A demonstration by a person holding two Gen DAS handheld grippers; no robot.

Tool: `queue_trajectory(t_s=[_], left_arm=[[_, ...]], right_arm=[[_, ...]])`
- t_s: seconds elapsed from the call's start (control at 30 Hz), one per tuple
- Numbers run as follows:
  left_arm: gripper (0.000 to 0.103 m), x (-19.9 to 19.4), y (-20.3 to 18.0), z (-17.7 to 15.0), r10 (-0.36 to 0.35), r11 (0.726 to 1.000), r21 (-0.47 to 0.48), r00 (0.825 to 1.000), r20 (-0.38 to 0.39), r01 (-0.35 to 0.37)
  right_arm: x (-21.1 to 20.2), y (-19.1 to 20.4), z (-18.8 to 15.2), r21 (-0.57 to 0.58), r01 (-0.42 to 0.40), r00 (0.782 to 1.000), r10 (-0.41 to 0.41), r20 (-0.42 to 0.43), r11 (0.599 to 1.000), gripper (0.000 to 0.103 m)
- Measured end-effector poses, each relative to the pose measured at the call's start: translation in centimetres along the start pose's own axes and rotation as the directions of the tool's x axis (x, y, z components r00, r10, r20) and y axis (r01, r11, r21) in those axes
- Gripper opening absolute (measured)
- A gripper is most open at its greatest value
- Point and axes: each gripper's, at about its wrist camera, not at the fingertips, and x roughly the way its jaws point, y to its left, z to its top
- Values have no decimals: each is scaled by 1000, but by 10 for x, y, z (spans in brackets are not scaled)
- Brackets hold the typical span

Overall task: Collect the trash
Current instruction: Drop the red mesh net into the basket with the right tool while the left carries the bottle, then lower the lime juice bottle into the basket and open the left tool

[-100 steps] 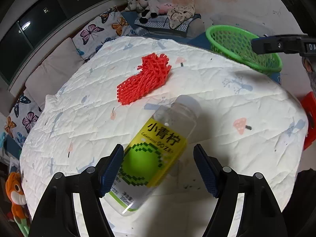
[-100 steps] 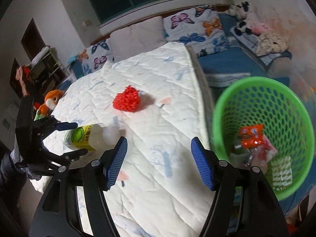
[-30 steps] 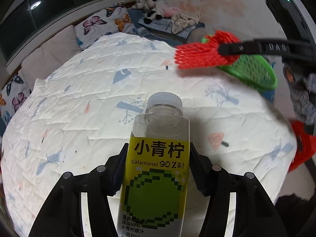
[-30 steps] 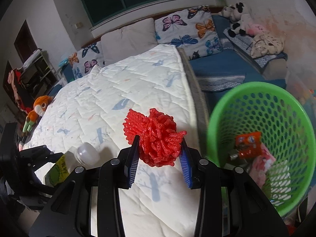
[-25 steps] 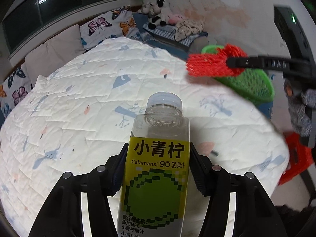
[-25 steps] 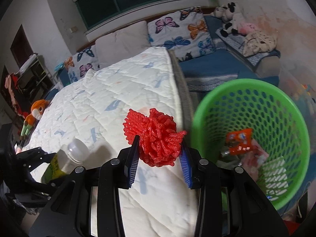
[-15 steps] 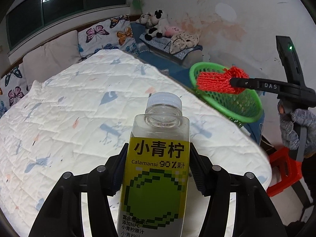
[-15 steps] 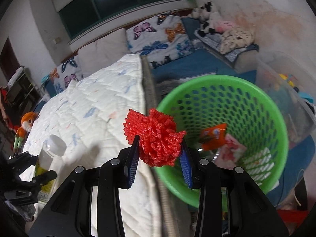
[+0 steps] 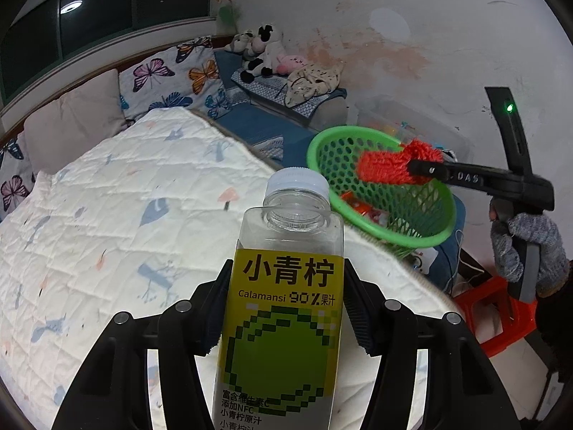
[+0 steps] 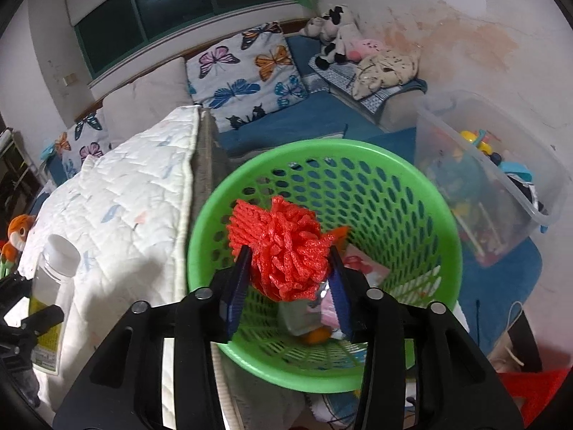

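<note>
With the net (image 10: 277, 247) clamped in the right gripper (image 10: 288, 283) over the basket (image 10: 444, 236) and the bottle (image 9: 286, 308) clamped in the left gripper (image 9: 283, 308) at 9 o'clock of it, the springy net could be snagged on a pad at release and dropped outside the rim.

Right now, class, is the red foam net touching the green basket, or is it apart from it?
Cannot tell. The right wrist view shows the red foam net clamped in the right gripper over the green basket, but overlap hides any gap.
</note>
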Motion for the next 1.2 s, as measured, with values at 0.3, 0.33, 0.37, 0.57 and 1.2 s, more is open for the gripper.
queue_trajectory(t_s=[0.3,0.33,0.37,0.57,1.2], left_arm=[[56,10,-21,26,-26,999,29,999,22,26],[56,12,-24,29,-29,999,31,999,23,29],[56,14,-26,31,-33,999,32,999,24,32],[56,30,-45,53,-58,997,46,998,21,57],[56,97,-99,106,-112,994,-2,993,-19,112]], right_arm=[[-1,-17,-1,22,8,1000,-8,-2,1000,57],[-2,-19,-1,24,8,1000,-8,0,1000,57],[-4,-21,-1,27,7,1000,-8,3,1000,57],[-19,-30,-6,29,9,1000,-10,20,1000,58],[-42,-58,-24,83,16,999,-20,42,996,60]])
